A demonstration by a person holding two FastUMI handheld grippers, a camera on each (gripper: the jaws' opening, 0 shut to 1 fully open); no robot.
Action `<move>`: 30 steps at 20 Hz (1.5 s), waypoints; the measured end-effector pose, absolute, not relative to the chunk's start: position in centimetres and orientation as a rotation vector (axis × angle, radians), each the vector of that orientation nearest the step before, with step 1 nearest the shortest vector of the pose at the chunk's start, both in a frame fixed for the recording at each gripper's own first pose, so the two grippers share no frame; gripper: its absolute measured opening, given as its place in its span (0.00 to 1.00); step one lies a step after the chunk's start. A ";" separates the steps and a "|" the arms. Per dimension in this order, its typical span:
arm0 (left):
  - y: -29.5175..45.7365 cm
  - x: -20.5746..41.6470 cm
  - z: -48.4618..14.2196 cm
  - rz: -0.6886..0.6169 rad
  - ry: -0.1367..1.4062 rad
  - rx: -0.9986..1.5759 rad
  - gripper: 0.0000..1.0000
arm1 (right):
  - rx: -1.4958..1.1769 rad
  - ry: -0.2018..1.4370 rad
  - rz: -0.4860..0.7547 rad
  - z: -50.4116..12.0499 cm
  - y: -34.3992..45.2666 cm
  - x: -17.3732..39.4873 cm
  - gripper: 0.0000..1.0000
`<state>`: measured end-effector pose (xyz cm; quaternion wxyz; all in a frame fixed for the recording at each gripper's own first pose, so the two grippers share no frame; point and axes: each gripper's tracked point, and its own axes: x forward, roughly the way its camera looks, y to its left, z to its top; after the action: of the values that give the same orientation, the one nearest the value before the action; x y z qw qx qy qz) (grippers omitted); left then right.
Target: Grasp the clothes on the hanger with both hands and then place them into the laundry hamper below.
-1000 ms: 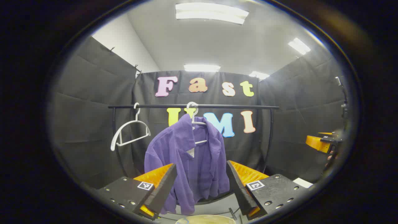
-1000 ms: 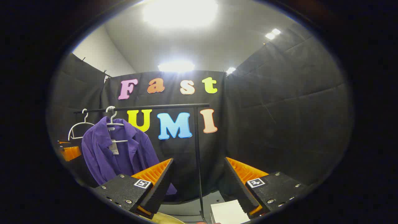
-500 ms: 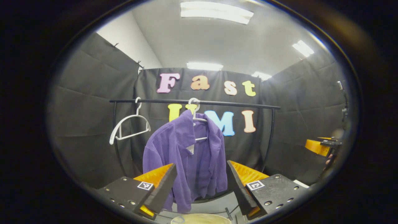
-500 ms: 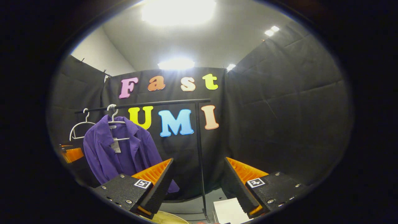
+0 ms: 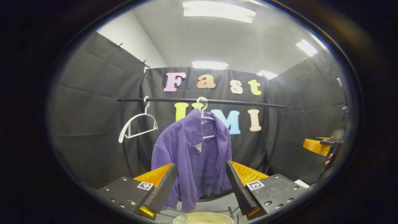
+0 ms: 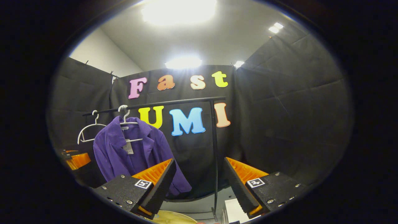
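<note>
On the rail (image 5: 199,101), an empty hanger (image 5: 136,126) hangs near the left end. Just right of it, around the middle, the purple shirt (image 5: 194,158) is draped on its own hanger (image 5: 203,109), front open and hem loose, above the rim of the hamper (image 5: 202,217). It probably hangs there so it can drop straight in. The left gripper (image 5: 200,186) is spread wide and holds nothing, facing the shirt but well short of it. Further right, the right gripper (image 6: 199,186) is also wide and empty. From it the shirt sits off to the left, so it needs to swing that way before grasping.
</note>
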<state>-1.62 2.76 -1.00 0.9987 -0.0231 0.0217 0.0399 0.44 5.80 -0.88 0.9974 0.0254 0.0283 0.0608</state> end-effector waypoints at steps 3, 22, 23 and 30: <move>3.7 -1.5 -1.1 0.105 0.057 -0.062 0.94 | 0.074 0.078 0.177 -0.8 8.3 1.2 0.95; 8.3 11.5 -2.8 0.321 0.111 -0.171 0.92 | 0.124 0.175 0.545 -2.1 23.4 15.3 0.95; 8.5 12.5 -3.1 0.333 0.115 -0.163 0.92 | 0.128 0.191 0.565 -2.6 24.3 16.1 0.95; 8.9 18.8 -4.6 0.386 0.120 -0.206 0.92 | 0.096 0.228 0.621 -5.2 29.0 22.2 0.95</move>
<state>18.80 8.86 -4.59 0.9744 -0.1021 0.0596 0.1911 22.20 28.97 -5.18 0.9447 0.0473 0.1117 0.3047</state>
